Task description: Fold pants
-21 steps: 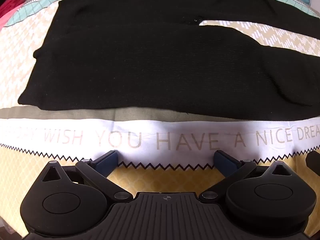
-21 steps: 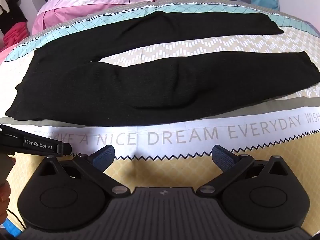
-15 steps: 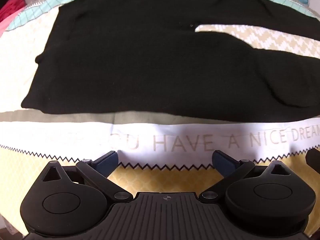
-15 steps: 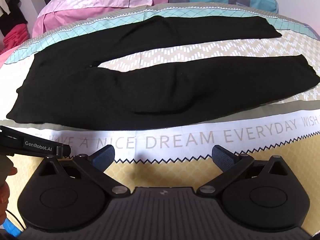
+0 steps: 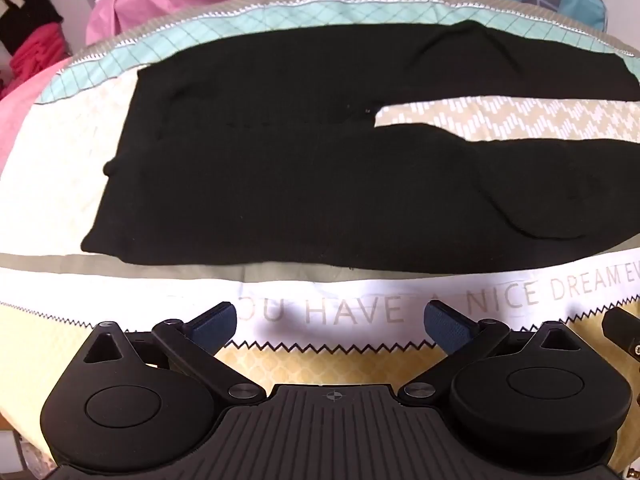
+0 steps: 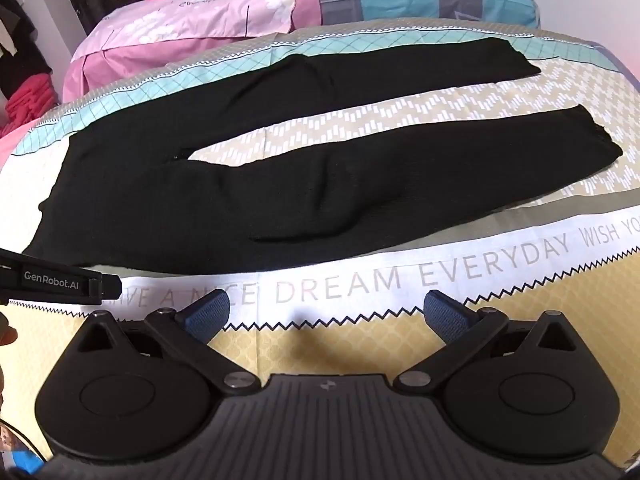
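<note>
Hovering over the bed (image 6: 340, 344) edge, left gripper (image 5: 328, 320) and right gripper (image 6: 326, 314) spread wide, empty. Ahead, black pants (image 6: 280, 184) flat, long axis crosswise: waistband nearer left, cuffs right.

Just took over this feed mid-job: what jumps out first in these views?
The black pants lie flat across the bedspread, waist to the left, legs apart toward the right. Near the front edge runs a white band printed "DREAM EVERYDAY". Both the left gripper and right gripper hover open over that edge, empty.
</note>
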`<state>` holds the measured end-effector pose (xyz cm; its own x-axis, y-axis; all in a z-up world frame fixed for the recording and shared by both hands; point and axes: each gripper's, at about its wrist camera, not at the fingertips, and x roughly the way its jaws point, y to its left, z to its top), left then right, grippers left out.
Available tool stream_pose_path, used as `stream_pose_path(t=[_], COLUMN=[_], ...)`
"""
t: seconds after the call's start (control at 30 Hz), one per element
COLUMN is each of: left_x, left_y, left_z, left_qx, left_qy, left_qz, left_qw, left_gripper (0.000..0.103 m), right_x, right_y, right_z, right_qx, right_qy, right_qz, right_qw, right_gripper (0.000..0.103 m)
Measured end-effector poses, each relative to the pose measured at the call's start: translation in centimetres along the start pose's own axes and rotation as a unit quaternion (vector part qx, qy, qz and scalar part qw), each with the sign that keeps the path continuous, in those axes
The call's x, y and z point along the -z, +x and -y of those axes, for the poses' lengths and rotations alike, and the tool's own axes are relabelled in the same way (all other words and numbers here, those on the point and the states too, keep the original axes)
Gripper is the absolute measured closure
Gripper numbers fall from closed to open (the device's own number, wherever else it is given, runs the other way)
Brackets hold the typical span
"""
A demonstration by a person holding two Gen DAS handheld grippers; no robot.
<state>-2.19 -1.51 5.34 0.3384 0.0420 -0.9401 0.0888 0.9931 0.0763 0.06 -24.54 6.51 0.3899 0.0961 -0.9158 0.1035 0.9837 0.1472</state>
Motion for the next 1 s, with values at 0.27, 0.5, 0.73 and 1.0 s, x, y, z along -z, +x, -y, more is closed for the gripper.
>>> stream_pose_path(t=[0.27,0.5,0.73,1.0], left_x=[-0.6,-0.9,-1.0,-1.3], left_y=[-0.7,-1.1,-1.1,-1.1], left_z=[0.2,0.1,-0.3,-0.4], left_qx=[-0.009,-0.014,-0.017,-0.019], left_qy=[-0.005,-0.015,-0.02,-0.022], left_qz=[0.0,0.005,0.004,0.004], left_qw=[0.9999,0.9998,0.9996,0.9996], left_gripper=[0.0,0.0,0.0,0.0], right_x=[-0.5,-0.6,-0.6,-0.8], right_y=[-0.5,-0.6,-0.6,-0.5], right_z=[-0.3,-0.7,-1.1,-1.5], right_qx=[-0.007,-0.022,-0.026,-0.03], right_qy=[0.003,0.009,0.008,0.01], right_qz=[0.008,-0.001,-0.002,-0.003], right_qw=[1.0,1.0,1.0,0.999], right_gripper=[0.0,0.0,0.0,0.0])
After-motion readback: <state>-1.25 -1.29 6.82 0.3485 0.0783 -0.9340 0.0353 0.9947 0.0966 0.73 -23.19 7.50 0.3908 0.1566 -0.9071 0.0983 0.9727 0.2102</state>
